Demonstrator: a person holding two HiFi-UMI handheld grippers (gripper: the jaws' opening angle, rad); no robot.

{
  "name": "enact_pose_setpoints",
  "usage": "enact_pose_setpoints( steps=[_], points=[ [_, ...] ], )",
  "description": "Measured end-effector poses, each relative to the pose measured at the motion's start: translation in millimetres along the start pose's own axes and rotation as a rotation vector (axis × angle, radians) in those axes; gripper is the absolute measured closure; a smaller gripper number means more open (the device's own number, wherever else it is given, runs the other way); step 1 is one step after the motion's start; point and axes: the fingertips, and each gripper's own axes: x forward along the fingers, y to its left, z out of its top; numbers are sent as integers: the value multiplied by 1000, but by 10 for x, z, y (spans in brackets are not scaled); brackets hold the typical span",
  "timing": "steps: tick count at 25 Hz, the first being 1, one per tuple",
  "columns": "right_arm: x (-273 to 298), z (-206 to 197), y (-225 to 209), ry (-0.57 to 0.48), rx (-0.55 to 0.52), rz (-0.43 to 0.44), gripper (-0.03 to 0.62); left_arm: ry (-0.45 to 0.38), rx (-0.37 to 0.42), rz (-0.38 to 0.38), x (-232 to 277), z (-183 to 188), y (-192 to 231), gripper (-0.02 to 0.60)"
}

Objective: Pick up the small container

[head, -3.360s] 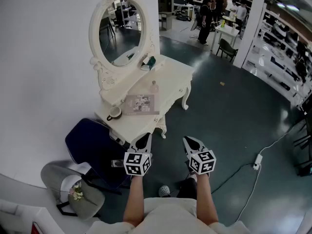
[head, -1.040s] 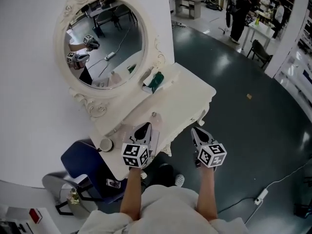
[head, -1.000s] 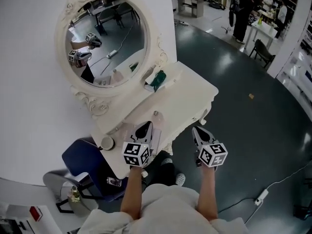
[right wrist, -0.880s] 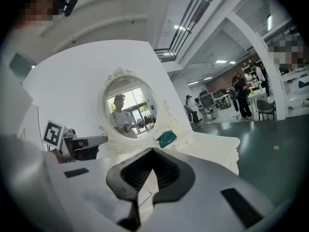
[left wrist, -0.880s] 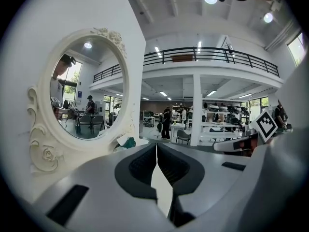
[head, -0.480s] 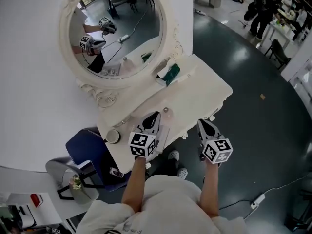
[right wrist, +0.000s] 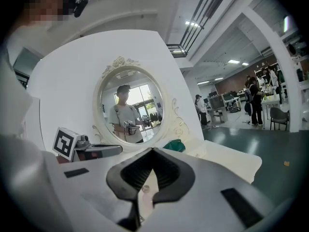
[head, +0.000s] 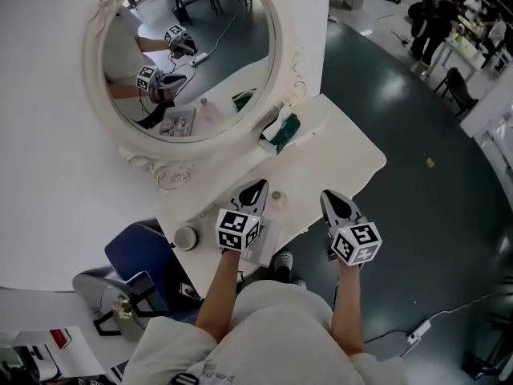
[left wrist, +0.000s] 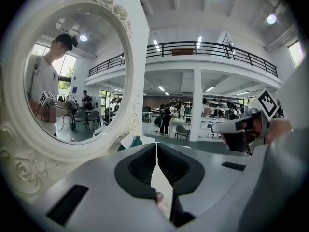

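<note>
With your left tool (head: 255,188) and right tool (head: 331,196) both pressed together and empty above the white bench (head: 345,147), spread one first, then lower it squarely around the small container (head: 277,200), which stands between them near the front edge.

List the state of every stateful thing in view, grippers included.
left gripper: shut, empty, over the table.
right gripper: shut, empty.
small container: upright on the vanity table, capped, not gripped.
mug: upright near the table's corner.
magazine: flat on the table, partly hidden under the left gripper.
</note>
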Motion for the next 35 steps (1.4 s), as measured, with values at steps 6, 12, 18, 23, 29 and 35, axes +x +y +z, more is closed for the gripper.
enact_pose_setpoints(
  steps=[6, 12, 18, 23, 29, 35],
  points=[
    [246, 11, -99, 7, -22, -24, 579, -38, 32, -39, 262, 182, 177, 552],
    [336, -16, -201, -19, -13, -68, 579, -12, 38, -72, 384, 5, 256, 552],
    [382, -115, -269, -23, 16, -84, 579, 4, 25, -78, 385, -177, 310, 552],
    [328, -174, -343, -5, 25, -96, 579, 15, 2, -74, 407, -307, 284, 552],
    [302, -206, -365, 3, 24, -101, 579, 28, -19, -108, 427, -477, 221, 551],
    [213, -162, -437, 6, 14, -118, 579, 65, -28, -120, 549, -634, 153, 433]
  ],
)
